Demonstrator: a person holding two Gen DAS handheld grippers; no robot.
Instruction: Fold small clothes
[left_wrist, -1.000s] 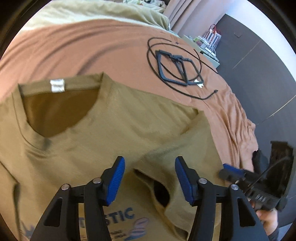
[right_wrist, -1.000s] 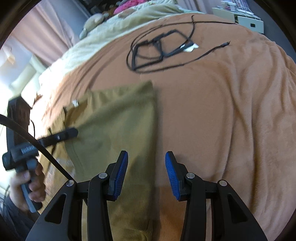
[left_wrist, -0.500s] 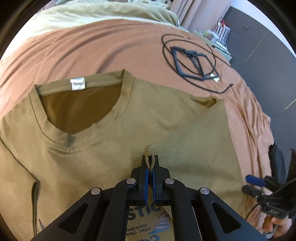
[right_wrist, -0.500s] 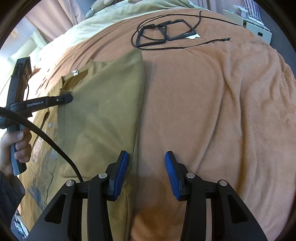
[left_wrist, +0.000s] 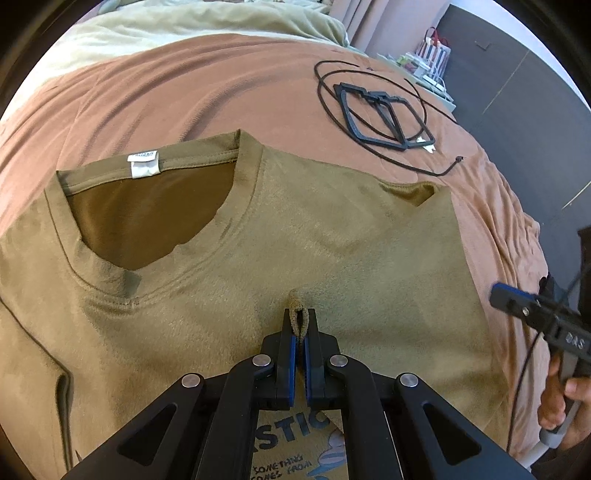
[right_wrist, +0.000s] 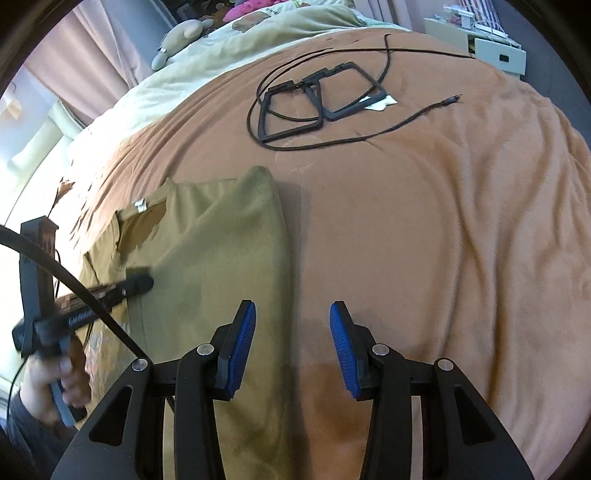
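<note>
- Left wrist view: left hand-held gripper (left_wrist: 299, 332) clenched on a pinched sleeve edge of the olive T-shirt (left_wrist: 332, 236), lying flat on the bed (left_wrist: 184, 85).
- Right hand-held gripper (right_wrist: 291, 347) released, empty, over the shirt's folded edge.
- Step, judged: sleeve fold; next, laying it flat.
- Soft knit; ribbed collar (left_wrist: 96, 280).

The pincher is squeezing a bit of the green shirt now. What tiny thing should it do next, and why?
Probably lift that pinch a little and carry it toward the collar side. The left gripper is shut on a small bunch of the olive T-shirt, whose right side already lies folded over. The right gripper hangs open over the folded edge, holding nothing, so the left one likely leads.
</note>
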